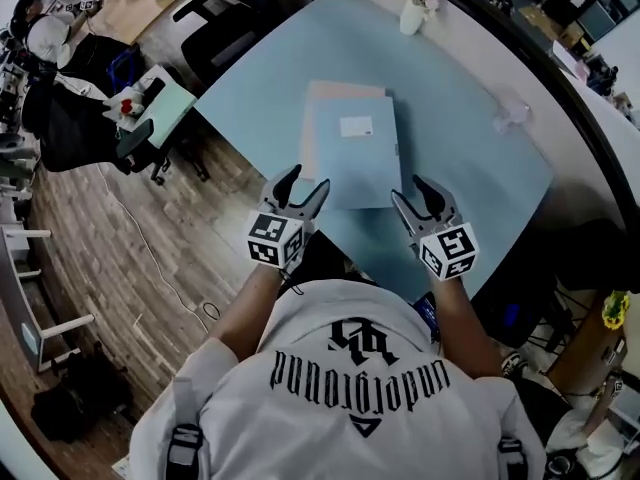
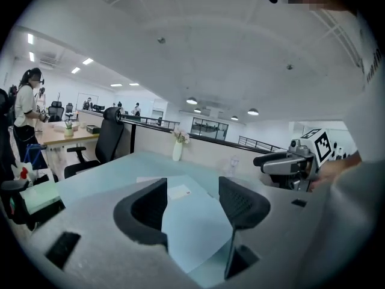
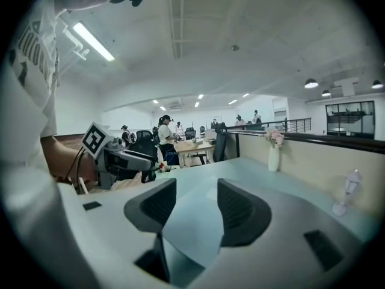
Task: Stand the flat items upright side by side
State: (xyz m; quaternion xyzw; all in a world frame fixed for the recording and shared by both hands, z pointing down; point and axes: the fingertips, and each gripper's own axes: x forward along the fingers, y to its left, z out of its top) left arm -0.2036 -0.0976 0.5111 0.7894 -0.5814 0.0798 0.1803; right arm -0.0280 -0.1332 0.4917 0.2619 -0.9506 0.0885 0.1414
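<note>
Two flat folders lie stacked on the pale blue table (image 1: 470, 168). The top one is a light blue folder (image 1: 355, 163) with a white label, and a beige folder (image 1: 340, 90) shows from under its far edge. My left gripper (image 1: 308, 180) hovers open at the blue folder's near left corner, nothing between its jaws. My right gripper (image 1: 410, 190) stands open just off the near right corner, also empty. In the left gripper view the blue folder (image 2: 198, 221) lies flat beyond the open left gripper (image 2: 191, 200). The right gripper view shows the same blue folder (image 3: 192, 221) past the open right gripper (image 3: 195, 206).
A white vase with flowers (image 1: 413, 13) stands at the table's far edge, and a clear glass object (image 1: 512, 113) at the right. Black office chairs (image 1: 215, 28) and a small side table (image 1: 160, 98) stand on the wooden floor to the left. The table's near edge is at my body.
</note>
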